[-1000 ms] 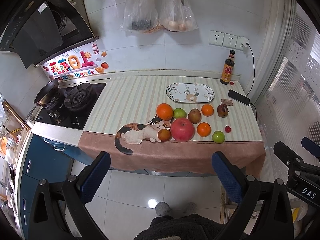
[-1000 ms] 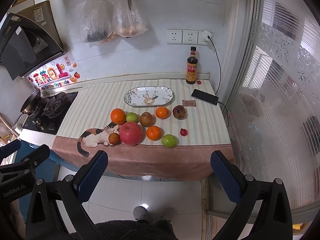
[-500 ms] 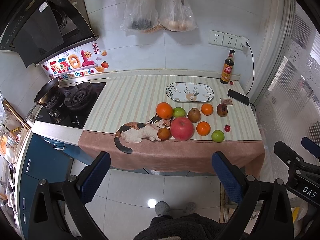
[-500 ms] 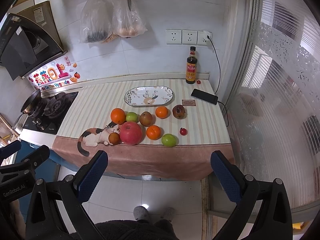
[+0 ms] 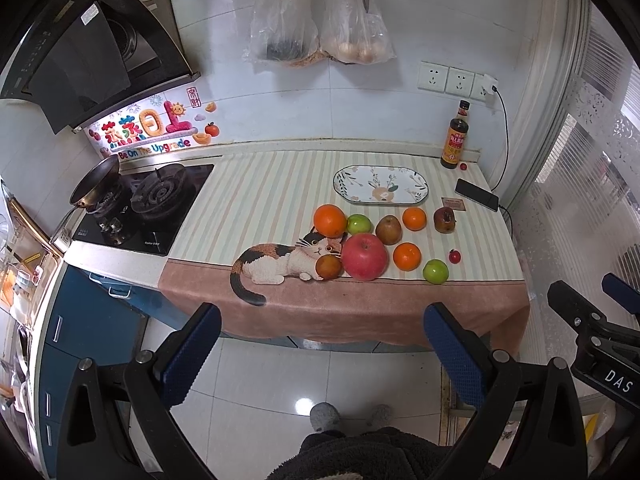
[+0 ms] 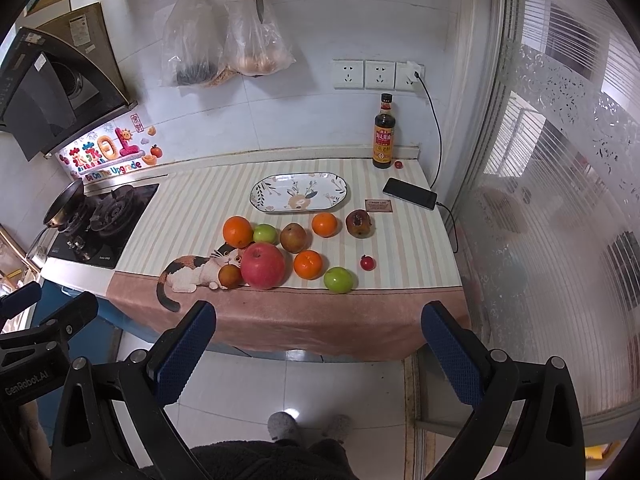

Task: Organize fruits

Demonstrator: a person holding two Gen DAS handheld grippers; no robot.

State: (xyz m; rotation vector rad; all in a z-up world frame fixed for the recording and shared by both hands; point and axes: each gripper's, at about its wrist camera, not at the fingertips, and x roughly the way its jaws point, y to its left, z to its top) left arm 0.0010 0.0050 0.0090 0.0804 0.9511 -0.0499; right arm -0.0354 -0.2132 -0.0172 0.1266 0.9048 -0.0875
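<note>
Several fruits lie on the striped counter cloth: a big red apple (image 5: 365, 257) (image 6: 263, 265), three oranges such as the largest one (image 5: 329, 220) (image 6: 237, 231), two green apples (image 5: 435, 271) (image 6: 338, 279), a brown pear (image 5: 388, 229), a dark reddish fruit (image 5: 445, 220) and a cherry tomato (image 5: 454, 256). An empty oval floral plate (image 5: 380, 190) (image 6: 298, 197) sits behind them. My left gripper (image 5: 322, 350) and right gripper (image 6: 318, 348) are both open and empty, held above the floor in front of the counter.
A gas stove (image 5: 144, 208) with a frying pan (image 5: 95, 182) is at the left. A sauce bottle (image 5: 455, 138), a phone (image 5: 476, 195) on a charging cable and a small card (image 5: 454, 203) stand at the back right. Bags and scissors hang on the wall.
Both views have shifted very slightly. The fruits and plate have not moved, and both grippers stay open.
</note>
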